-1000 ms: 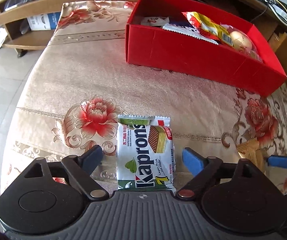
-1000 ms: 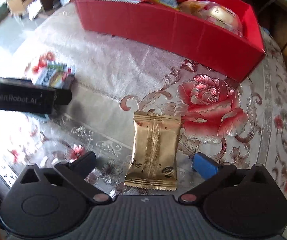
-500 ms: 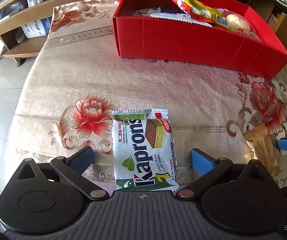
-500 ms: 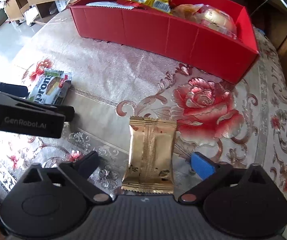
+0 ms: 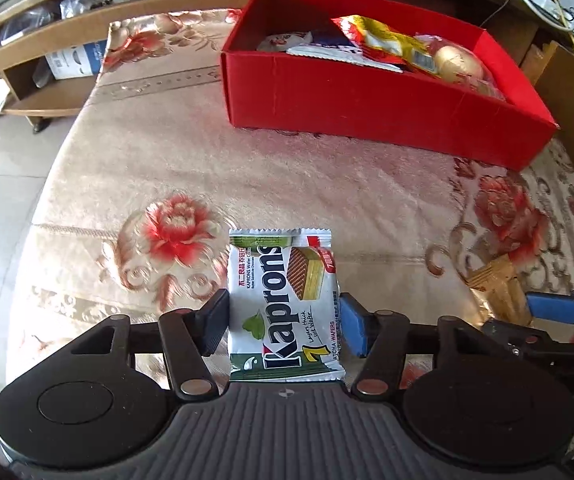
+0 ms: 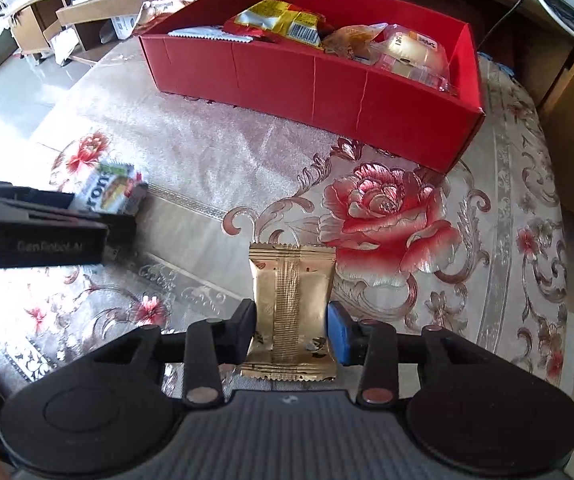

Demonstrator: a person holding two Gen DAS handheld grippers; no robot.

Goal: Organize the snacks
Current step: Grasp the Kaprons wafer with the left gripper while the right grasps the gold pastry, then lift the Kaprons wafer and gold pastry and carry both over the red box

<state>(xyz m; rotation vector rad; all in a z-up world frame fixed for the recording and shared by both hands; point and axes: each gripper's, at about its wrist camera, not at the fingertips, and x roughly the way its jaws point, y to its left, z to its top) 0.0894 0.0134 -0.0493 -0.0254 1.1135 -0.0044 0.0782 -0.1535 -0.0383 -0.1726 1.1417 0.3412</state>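
Step in hand: both snack packets are being gripped for pick-up, judged from how each sits between its pads.
Left tongs (image 5: 283,326): the jaws are closing on the Kaprons wafer packet (image 5: 285,308); both pads are seen at its long edges, pressing on it.
Right tongs (image 6: 291,330): pressed in on the gold packet (image 6: 291,308), whose sides are pinched inward at the pads.
Wafer packet, place: between the left pads, its far half lying ahead of them on the flowered tablecloth (image 5: 287,184).
Gold packet, place: between the right pads, most of it projecting ahead of the fingertips; whether it is clear of the cloth cannot be told.
Red box (image 6: 311,84): well ahead of both tongs, already partly filled with snacks.
Next move, judged: each packet is to be lifted clear, carried forward over the near wall of the box and released inside; free space is seen at the box's left end.
Care called for: the wrappers are thin and slippery, so a firm pinch is to be kept during the carry.
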